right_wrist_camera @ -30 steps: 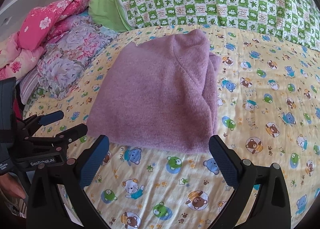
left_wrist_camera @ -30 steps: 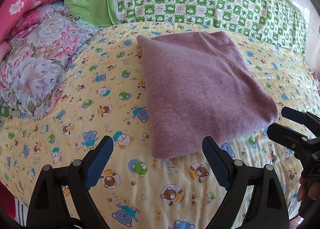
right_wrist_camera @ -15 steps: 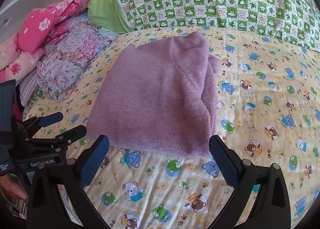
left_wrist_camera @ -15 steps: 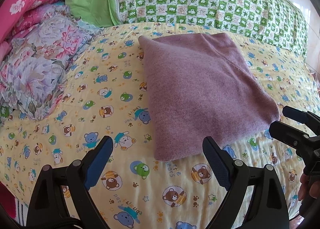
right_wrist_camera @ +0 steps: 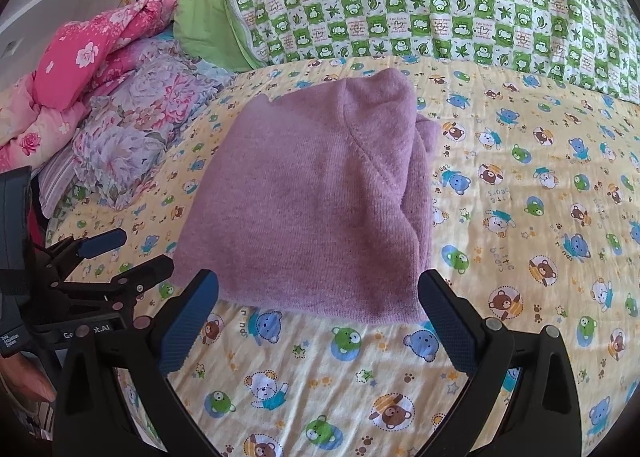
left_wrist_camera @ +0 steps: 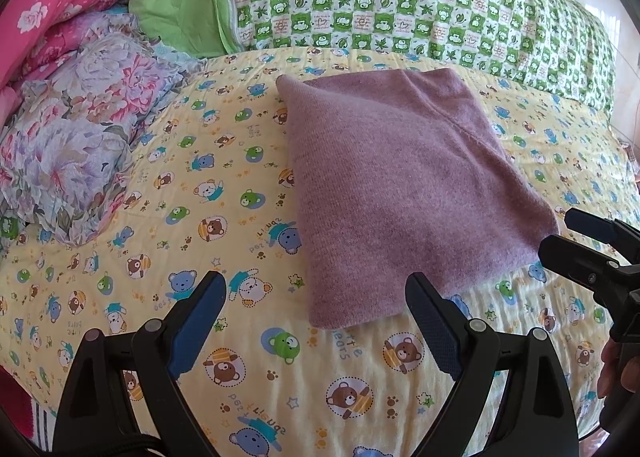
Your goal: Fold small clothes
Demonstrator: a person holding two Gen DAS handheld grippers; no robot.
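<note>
A mauve knitted garment (left_wrist_camera: 404, 185) (right_wrist_camera: 316, 197) lies folded into a flat rectangle on the yellow bear-print bedsheet (left_wrist_camera: 200, 193) (right_wrist_camera: 520, 193). My left gripper (left_wrist_camera: 316, 289) hovers open over the sheet just short of the garment's near left corner, nothing between its fingers. My right gripper (right_wrist_camera: 318, 287) is open too, wide jaws straddling the garment's near edge without touching it. Each gripper shows in the other's view: the right gripper (left_wrist_camera: 592, 249) at the right edge, the left gripper (right_wrist_camera: 108, 261) at the left edge, both open.
A green checked pillow (left_wrist_camera: 400, 5) (right_wrist_camera: 440, 5) runs along the back of the bed. A floral lilac cushion (left_wrist_camera: 76, 137) (right_wrist_camera: 132, 129) and pink floral bedding (left_wrist_camera: 60, 13) (right_wrist_camera: 88, 57) are piled at the left. A hand (right_wrist_camera: 24, 377) holds the left gripper.
Both grippers have drawn back a little from the folded garment, which now sits slightly farther off. The garment itself has not moved and both grippers stay open.
</note>
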